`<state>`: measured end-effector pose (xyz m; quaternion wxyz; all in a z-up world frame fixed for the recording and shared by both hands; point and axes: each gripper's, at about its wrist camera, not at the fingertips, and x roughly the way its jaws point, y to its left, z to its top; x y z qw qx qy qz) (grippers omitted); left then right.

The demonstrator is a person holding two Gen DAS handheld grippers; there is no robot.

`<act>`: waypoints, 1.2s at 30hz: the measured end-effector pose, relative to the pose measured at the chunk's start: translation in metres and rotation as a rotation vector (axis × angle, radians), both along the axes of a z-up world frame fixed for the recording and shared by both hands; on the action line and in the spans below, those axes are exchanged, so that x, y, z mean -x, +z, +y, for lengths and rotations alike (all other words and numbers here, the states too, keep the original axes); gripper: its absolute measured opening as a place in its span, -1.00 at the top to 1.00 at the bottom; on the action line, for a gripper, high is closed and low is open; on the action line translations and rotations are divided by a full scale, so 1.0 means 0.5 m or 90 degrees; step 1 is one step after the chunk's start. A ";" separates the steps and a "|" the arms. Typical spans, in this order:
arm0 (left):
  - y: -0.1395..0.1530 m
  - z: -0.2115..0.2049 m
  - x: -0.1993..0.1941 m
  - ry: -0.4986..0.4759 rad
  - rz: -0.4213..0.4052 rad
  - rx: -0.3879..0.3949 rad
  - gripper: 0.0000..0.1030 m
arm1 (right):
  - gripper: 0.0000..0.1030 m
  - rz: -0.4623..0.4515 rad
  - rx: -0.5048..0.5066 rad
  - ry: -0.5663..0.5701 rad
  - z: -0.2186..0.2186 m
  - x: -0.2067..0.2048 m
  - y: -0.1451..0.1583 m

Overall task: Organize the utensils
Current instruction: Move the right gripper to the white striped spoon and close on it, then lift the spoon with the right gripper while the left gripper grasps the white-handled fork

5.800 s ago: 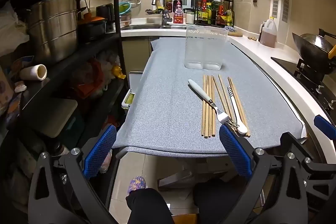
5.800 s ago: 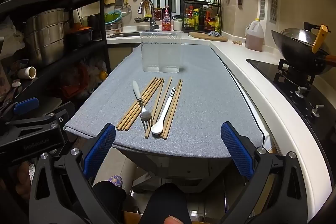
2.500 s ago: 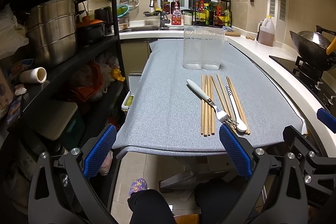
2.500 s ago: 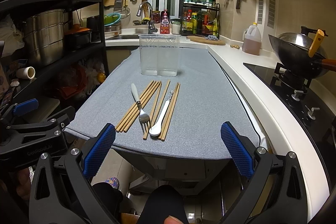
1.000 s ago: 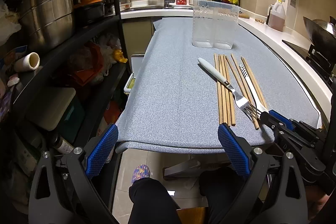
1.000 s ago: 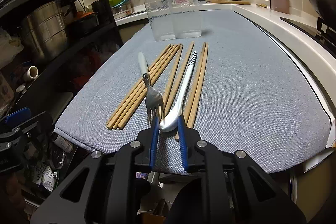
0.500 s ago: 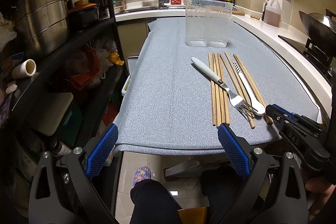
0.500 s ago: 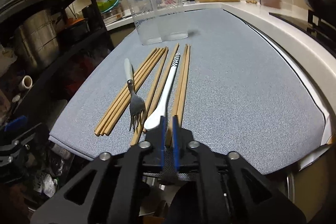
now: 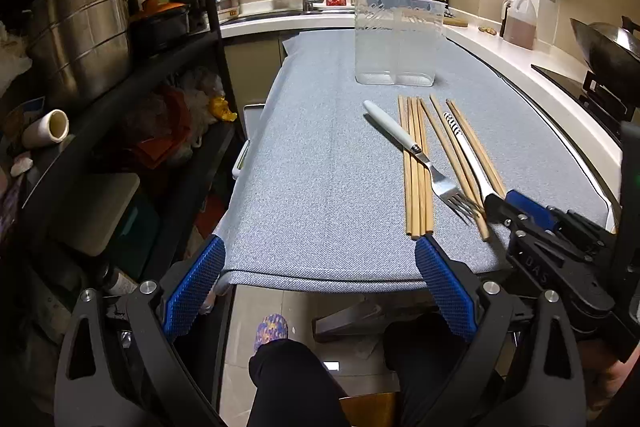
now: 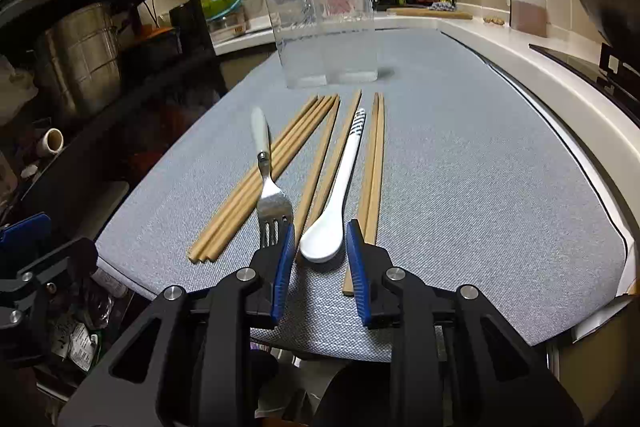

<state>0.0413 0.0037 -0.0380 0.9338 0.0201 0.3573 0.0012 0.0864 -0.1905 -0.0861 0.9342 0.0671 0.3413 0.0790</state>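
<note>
Utensils: white spoon (image 10: 334, 211), fork (image 10: 269, 187) and wooden chopsticks (image 10: 260, 183) lie side by side on the grey-covered bench (image 10: 460, 167), running from 6 toward 12 o'clock in the right wrist view.
Spoon: bowl at the near end, striped handle tip pointing to 12 o'clock; it rests between single chopsticks.
Fork: tines at the near end, white handle slanting toward 11 o'clock across a bundle of four chopsticks.
Container: clear two-compartment holder (image 10: 326, 35) stands upright at 12 o'clock, beyond the utensil tips and apart from them.
Right tongs (image 10: 320, 259): partly parted, blue pads either side of the spoon bowl; no contact with the bowl is visible. Left pad sits just beside the fork tines, right pad overlaps the near ends of the right-hand chopstick pair.
Left tongs (image 9: 320, 283): spread wide, holding nothing, at the near bench edge at 6 o'clock in the left wrist view.
Surroundings: black shelf rack (image 9: 120, 75) at 9 o'clock; wok (image 9: 604, 47) at 3 o'clock.
</note>
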 end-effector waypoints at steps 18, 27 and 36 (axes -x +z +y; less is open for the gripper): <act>-0.001 -0.010 -0.007 -0.007 0.002 -0.009 -0.81 | 0.49 -0.031 0.017 -0.001 0.002 0.002 -0.015; 0.001 -0.027 -0.034 -0.019 -0.008 -0.001 -0.81 | 0.55 -0.062 0.002 -0.005 -0.023 0.031 0.011; -0.024 -0.117 -0.091 -0.098 -0.015 -0.004 -0.81 | 0.56 -0.058 -0.028 -0.023 -0.085 0.040 0.031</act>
